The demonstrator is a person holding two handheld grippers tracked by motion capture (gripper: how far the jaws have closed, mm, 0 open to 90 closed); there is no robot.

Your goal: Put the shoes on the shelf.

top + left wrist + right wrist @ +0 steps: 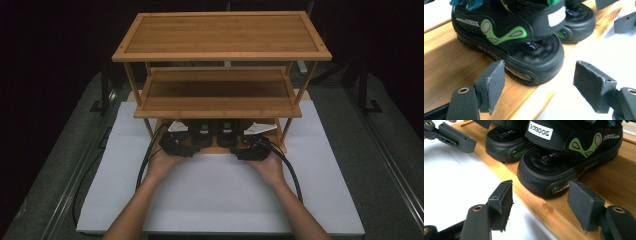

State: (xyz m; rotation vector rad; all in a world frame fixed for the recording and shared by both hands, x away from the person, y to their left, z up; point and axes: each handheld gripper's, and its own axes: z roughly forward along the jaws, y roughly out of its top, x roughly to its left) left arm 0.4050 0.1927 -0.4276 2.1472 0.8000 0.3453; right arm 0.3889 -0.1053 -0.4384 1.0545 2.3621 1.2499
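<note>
Black, both sandals stand at 12 o'clock from your hands, toes toward you on the rack's lowest shelf. Left gripper and right gripper gape, holding nothing, ready to grasp 1 toe each.

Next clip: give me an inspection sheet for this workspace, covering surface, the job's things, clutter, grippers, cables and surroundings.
Surface: white mat on a grey table; three-tier bamboo rack stands at the mat's far end.
Job's things: two black sandals with green accents side by side on the rack's bottom shelf, left sandal, right sandal, heels toward the person.
Clutter: nothing seen.
Grippers: left gripper open, its jaws either side of the left sandal's heel, not touching; right gripper open before the right sandal's heel, pads clear.
Cables: one black cable trails from the left gripper, another from the right.
Surroundings: dark; black stands behind the table.
</note>
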